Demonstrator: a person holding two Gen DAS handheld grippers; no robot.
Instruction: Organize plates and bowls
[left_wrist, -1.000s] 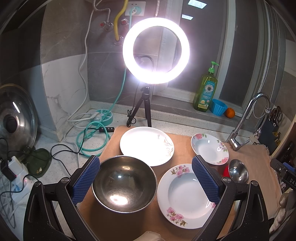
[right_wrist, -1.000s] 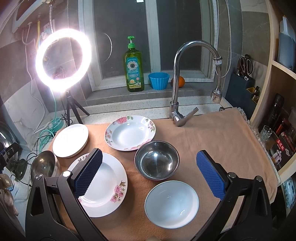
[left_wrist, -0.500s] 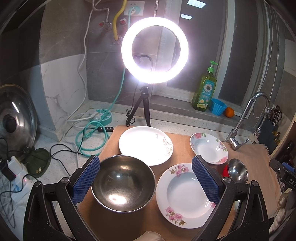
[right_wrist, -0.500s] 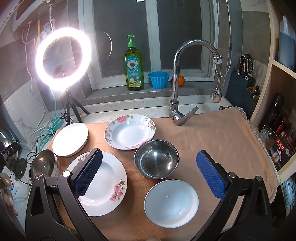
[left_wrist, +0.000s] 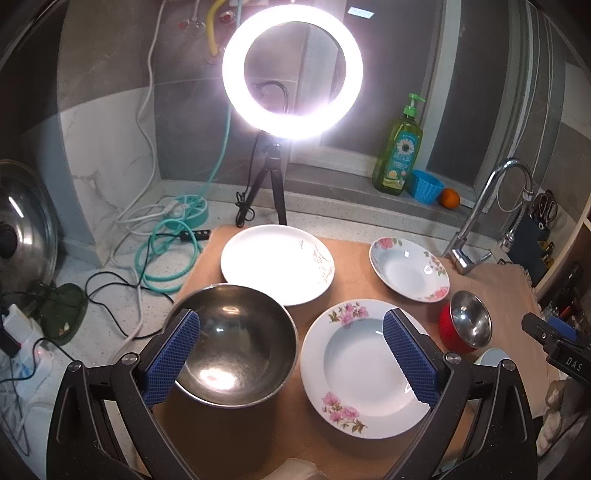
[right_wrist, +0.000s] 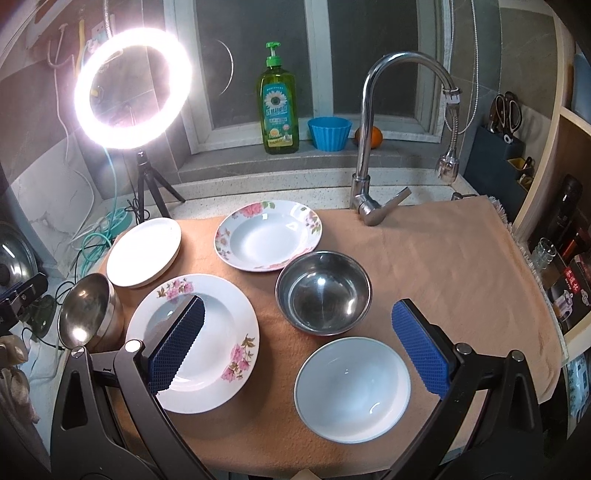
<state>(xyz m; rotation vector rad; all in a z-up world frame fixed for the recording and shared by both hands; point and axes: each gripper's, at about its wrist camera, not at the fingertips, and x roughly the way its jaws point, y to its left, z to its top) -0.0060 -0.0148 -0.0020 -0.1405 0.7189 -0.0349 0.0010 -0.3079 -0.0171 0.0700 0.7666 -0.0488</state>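
Observation:
On the tan cloth, my left gripper (left_wrist: 291, 358) is open, hovering low over a large steel bowl (left_wrist: 236, 343) and a large floral plate (left_wrist: 364, 369). Beyond them lie a white plate (left_wrist: 277, 264) and a small floral deep plate (left_wrist: 409, 267). A red-sided steel bowl (left_wrist: 467, 326) sits to the right. My right gripper (right_wrist: 299, 350) is open above the large floral plate (right_wrist: 221, 317), a small steel bowl (right_wrist: 323, 291) and a white bowl (right_wrist: 352, 387). The white plate stack (right_wrist: 144, 251), the floral deep plate (right_wrist: 267, 236) and the large steel bowl (right_wrist: 86, 314) lie further left.
A lit ring light on a tripod (left_wrist: 291, 70) stands behind the cloth. Cables (left_wrist: 162, 254) and a pot lid (left_wrist: 22, 236) are at the left. The faucet (right_wrist: 369, 147), soap bottle (right_wrist: 279, 110), blue cup (right_wrist: 328, 133) and shelf (right_wrist: 554, 240) border the back and right.
Both views have shifted a little, and the dishes now sit slightly higher in each frame. No dish has moved and both grippers have stayed open.

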